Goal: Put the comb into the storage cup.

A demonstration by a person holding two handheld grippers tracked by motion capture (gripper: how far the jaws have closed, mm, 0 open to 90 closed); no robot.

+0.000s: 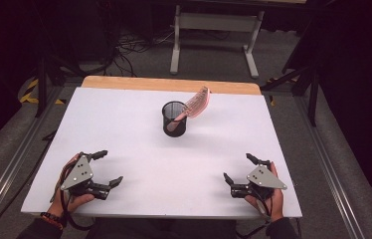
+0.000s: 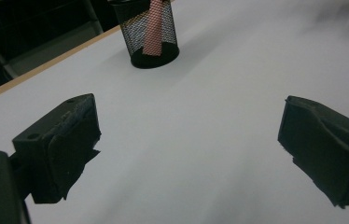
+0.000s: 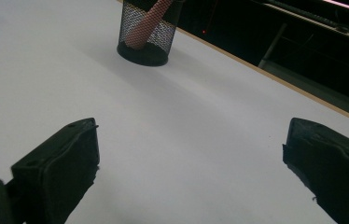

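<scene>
The pink plastic comb (image 1: 194, 105) already stands handle-down in the black wire-mesh cup (image 1: 174, 119). Well short of the cup, left gripper (image 1: 103, 169) and right gripper (image 1: 238, 168) rest, fingers spread, empty; seemingly nothing remains.

A mesh cup (image 1: 174, 119) is standing upright on the table (image 1: 124, 124), toward the far middle. A comb (image 1: 192, 107) is sitting in the mesh cup, leaning over its right rim. The left hand-held gripper (image 1: 108, 168) is resting near the table's near left corner, and the right hand-held gripper (image 1: 237, 168) near its near right corner, both well apart from the mesh cup.
</scene>
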